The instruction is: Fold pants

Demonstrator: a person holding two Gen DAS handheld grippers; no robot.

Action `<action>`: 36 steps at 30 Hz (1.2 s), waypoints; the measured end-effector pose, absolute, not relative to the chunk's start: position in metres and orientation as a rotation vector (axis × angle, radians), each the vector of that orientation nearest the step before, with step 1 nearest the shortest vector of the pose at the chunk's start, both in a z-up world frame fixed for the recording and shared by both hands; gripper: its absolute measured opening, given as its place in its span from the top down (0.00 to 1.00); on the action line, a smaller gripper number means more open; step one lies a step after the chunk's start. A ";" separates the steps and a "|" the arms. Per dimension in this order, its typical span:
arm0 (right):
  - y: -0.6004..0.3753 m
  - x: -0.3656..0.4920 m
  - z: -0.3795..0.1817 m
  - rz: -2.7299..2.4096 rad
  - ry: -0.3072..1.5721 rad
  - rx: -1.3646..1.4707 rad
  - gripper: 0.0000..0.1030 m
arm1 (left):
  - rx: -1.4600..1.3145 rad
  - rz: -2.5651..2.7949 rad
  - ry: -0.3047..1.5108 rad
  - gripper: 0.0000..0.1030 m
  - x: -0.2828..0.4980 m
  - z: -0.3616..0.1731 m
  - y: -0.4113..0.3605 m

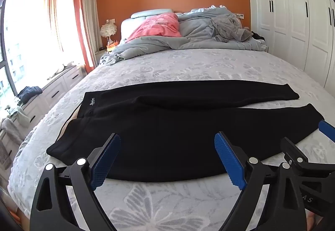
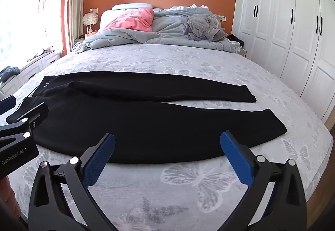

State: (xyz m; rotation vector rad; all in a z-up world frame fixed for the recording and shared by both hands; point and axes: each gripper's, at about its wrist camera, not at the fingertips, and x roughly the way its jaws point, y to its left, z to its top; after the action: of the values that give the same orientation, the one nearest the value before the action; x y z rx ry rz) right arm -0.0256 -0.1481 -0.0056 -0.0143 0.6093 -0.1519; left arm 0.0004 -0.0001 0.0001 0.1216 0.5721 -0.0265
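The left tool (image 1: pixel 167 155) and the right tool (image 2: pixel 167 153) both hang with fingers spread wide and nothing between them, just above the near edge of the black pants (image 2: pixel 134 118); they sit side by side, likely lined up to pinch that near hem. The pants lie flat across the bed (image 2: pixel 188 59), waistband to the left and the two legs running right, slightly parted; spread out so, the near leg could be lifted over the far one for a first fold.
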 end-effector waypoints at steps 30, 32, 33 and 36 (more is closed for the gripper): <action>-0.136 -0.030 -0.013 -0.149 0.598 -0.033 0.04 | 0.061 -0.028 0.590 0.14 -0.002 -0.002 0.009; -0.136 -0.030 -0.013 -0.149 0.600 -0.033 0.04 | 0.057 -0.029 0.592 0.14 -0.001 -0.002 0.010; -0.136 -0.030 -0.013 -0.149 0.600 -0.032 0.04 | 0.058 -0.031 0.593 0.14 -0.001 -0.002 0.010; -0.136 -0.030 -0.012 -0.149 0.600 -0.031 0.04 | 0.058 -0.031 0.594 0.14 -0.001 -0.001 0.010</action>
State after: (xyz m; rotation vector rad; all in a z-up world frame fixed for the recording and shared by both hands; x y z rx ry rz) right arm -0.0298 -0.1364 -0.0121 -0.0310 0.5999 -0.1491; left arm -0.0009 0.0103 -0.0014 0.0579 0.5940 -0.0313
